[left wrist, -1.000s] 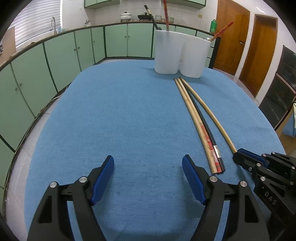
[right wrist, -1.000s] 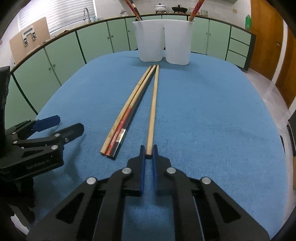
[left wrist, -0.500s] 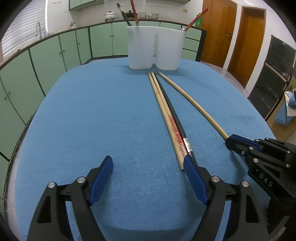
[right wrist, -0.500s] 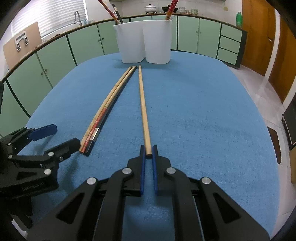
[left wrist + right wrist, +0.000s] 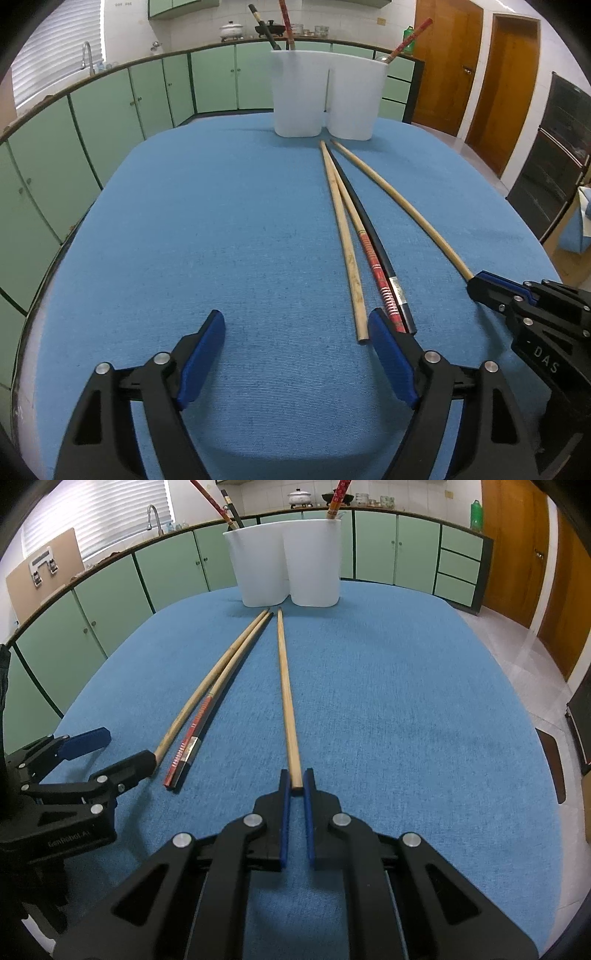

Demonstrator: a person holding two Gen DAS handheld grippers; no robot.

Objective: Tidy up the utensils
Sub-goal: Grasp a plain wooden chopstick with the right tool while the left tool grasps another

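Note:
My right gripper (image 5: 296, 781) is shut on the near end of a long plain wooden chopstick (image 5: 286, 690), which points toward the white two-cup utensil holder (image 5: 284, 565). To its left lie three more chopsticks side by side: a plain wooden one (image 5: 207, 686), a red-patterned one (image 5: 192, 734) and a black one (image 5: 364, 218). My left gripper (image 5: 295, 332) is open and empty, its right finger close to the near ends of these three. The holder (image 5: 325, 99) holds a few chopsticks upright.
A blue cloth (image 5: 221, 221) covers the table. Green cabinets (image 5: 110, 107) run behind and to the left. Wooden doors (image 5: 506, 74) stand at the right. My right gripper shows in the left wrist view (image 5: 476, 286).
Both grippers have moved forward toward the holder. The held chopstick has swung apart from the other three. My left gripper has come closer to the three chopsticks' near ends.

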